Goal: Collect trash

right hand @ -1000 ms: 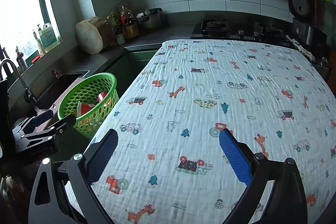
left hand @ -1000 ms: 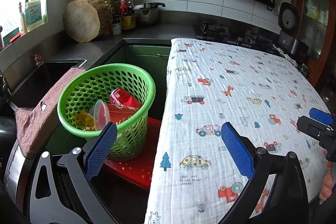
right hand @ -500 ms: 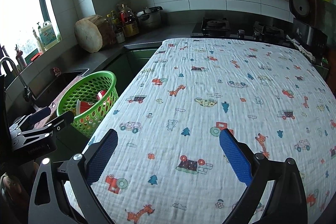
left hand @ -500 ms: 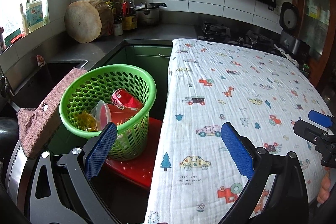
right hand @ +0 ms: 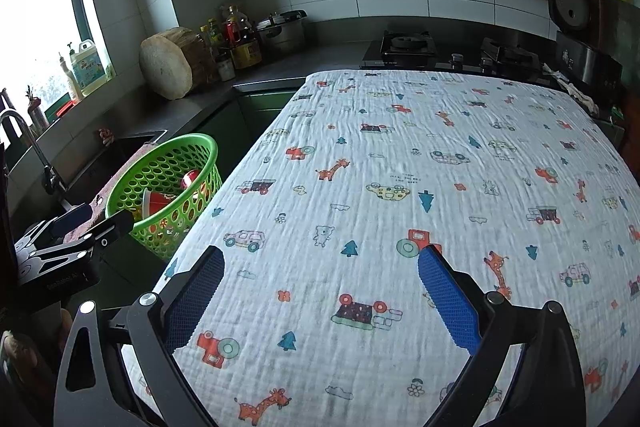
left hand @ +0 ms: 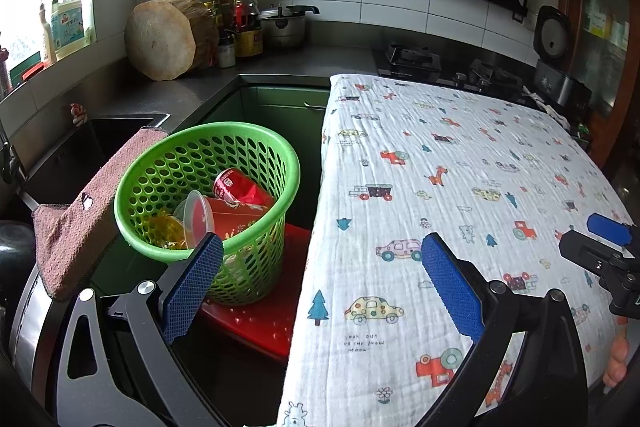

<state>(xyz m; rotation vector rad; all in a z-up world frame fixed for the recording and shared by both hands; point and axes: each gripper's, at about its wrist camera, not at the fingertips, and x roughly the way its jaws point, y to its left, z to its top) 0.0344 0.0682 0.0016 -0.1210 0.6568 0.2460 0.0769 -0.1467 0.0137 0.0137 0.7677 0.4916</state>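
A green perforated basket (left hand: 244,135) stands on a red stool (left hand: 256,323) left of the table. It holds a red can (left hand: 234,185), a red paper cup with a clear lid (left hand: 200,217) and a yellow wrapper (left hand: 166,231). The basket also shows in the right wrist view (right hand: 176,147). My left gripper (left hand: 320,281) is open and empty, near the basket and the table's left edge. My right gripper (right hand: 320,291) is open and empty above the table (right hand: 400,147), which wears a white cloth with cartoon prints. No trash shows on the cloth.
A pink towel (left hand: 80,211) hangs over the sink edge beside the basket. A wooden chopping block (left hand: 164,39), bottles (left hand: 246,23) and a pot (left hand: 284,25) stand on the dark counter. A gas stove (right hand: 404,47) and a rice cooker (right hand: 580,39) are behind the table.
Both grippers stay open and empty. The views shifted only slightly; the basket and its contents have not moved.
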